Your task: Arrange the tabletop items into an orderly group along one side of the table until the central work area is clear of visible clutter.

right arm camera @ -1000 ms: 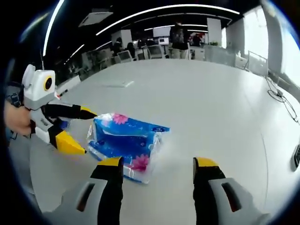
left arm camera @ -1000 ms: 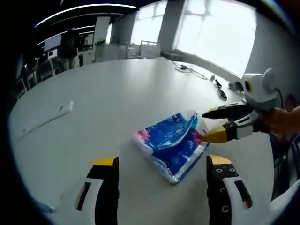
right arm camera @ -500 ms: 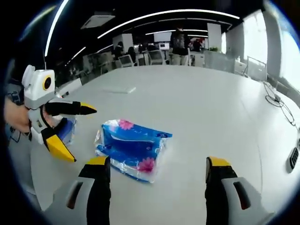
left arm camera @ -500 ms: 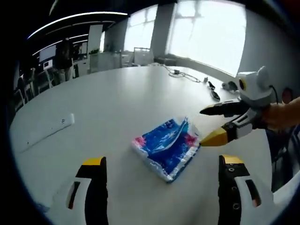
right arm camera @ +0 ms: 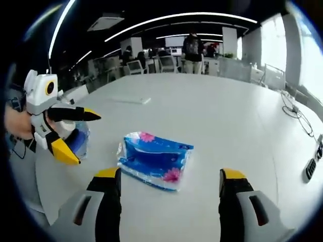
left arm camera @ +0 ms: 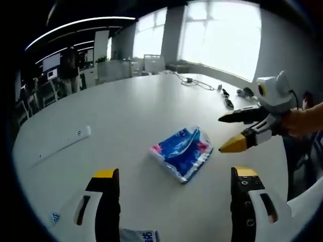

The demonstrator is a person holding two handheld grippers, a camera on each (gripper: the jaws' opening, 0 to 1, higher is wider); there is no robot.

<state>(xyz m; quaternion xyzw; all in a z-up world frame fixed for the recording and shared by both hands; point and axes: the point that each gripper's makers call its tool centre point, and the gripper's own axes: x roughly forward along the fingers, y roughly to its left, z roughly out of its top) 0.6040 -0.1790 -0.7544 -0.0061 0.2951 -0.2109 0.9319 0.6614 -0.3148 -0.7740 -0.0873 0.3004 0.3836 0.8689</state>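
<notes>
A blue tissue pack (left arm camera: 181, 154) with pink flowers lies flat on the white table (left arm camera: 126, 108), untouched. My left gripper (left arm camera: 175, 173) is open just short of its near edge, nothing between the jaws. The right gripper (left arm camera: 222, 134) comes in from the right, held in a hand, open, its yellow tip a little clear of the pack. In the right gripper view the same pack (right arm camera: 154, 159) lies ahead of my open right gripper (right arm camera: 170, 174). The left gripper (right arm camera: 87, 139) stands open at the left, apart from the pack.
A long white strip (left arm camera: 65, 143) lies on the table's left. Small blue-and-white packets (left arm camera: 139, 235) sit at the near edge, one behind the left gripper (right arm camera: 76, 143). Cables (left arm camera: 194, 82) and dark items (right arm camera: 310, 169) lie by the window side. A person (right arm camera: 192, 48) stands far off.
Both grippers have drawn back from the pack. The right gripper's yellow tip, which was at the pack's corner, now stands clear of it. The pack stays on the table.
</notes>
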